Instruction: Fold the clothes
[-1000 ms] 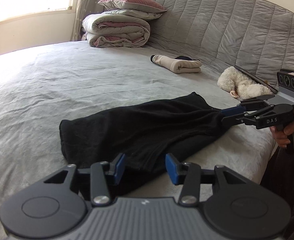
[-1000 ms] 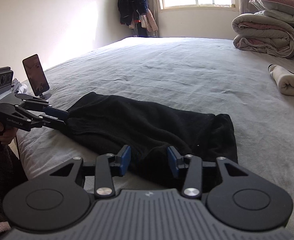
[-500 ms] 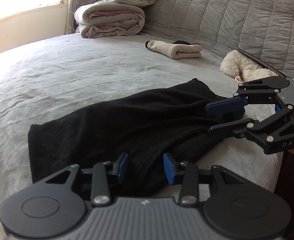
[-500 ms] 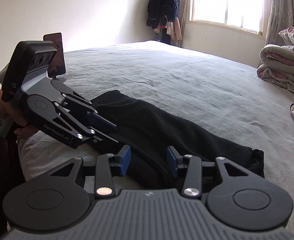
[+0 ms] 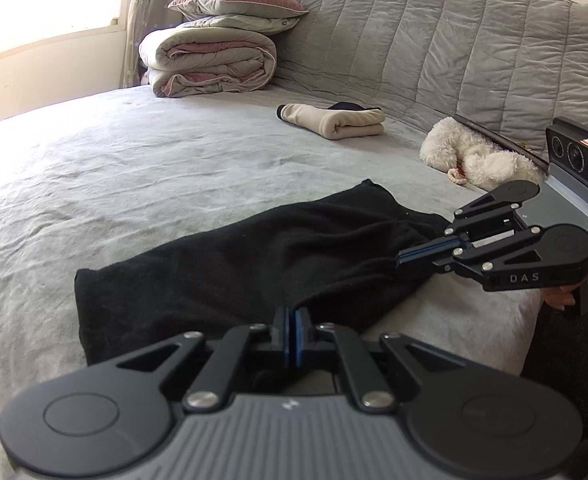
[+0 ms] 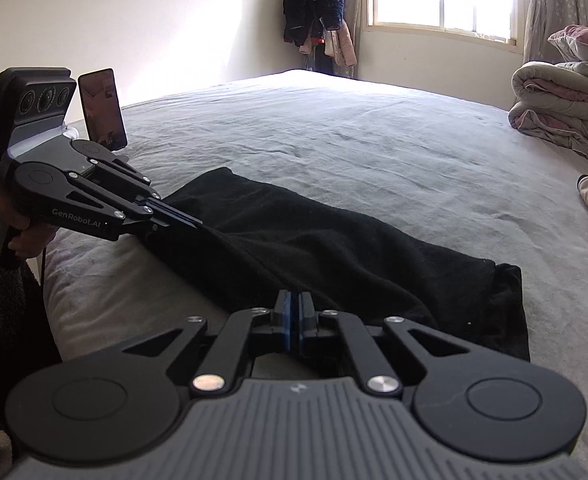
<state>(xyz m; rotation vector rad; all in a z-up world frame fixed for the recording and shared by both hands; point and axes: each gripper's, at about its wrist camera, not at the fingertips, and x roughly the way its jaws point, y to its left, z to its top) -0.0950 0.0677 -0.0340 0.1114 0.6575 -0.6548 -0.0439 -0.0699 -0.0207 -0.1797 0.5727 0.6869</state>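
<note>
A: Where is the black garment (image 5: 254, 264) lying?

B: It is stretching across the near part of the grey bed (image 5: 134, 168), running from about eight o'clock to two o'clock in the left wrist view, close to the bed's edge.

A: And the left gripper (image 5: 293, 314)?

B: At six o'clock in its own view, its blue pads are pressing together on the garment's near hem. In the right wrist view the left gripper is reaching in from nine o'clock, pinching that same end.

A: The right gripper (image 6: 293, 298)?

B: Its jaws are also clamping together on the near edge of the black cloth. From the left wrist view it is coming in from three o'clock, biting the garment's other end.

A: Anything else on the bed?

B: A folded cream garment (image 5: 334, 122) at one o'clock, a white plush toy (image 5: 478, 160) at two, and a folded quilt (image 5: 210, 64) with pillows (image 5: 238, 8) at eleven, all well apart from the black garment.
</note>
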